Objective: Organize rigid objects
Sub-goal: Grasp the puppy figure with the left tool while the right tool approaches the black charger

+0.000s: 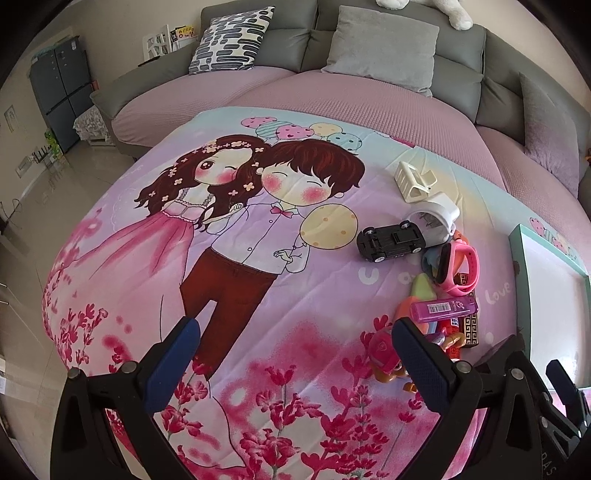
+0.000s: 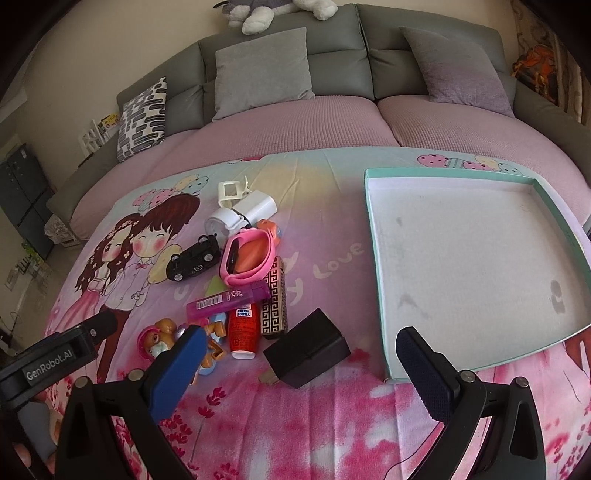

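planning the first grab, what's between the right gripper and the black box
Nothing: in the right wrist view only bare printed blanket lies between the open right gripper and the black box just ahead.

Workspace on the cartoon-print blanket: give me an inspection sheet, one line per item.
Surface: pink cartoon-print blanket spread over a sofa.
Job's things: shallow teal-rimmed white cardboard tray, nothing in it; beside it a pile with a black toy car, pink plastic wristband, purple rectangular pack, red tube with white cap, black box.
Clutter: toy puppy figure.
Grippers: left claw open, empty; right claw open, empty.
Cables: nothing seen.
Surroundings: grey sofa cushions, white plush toy.
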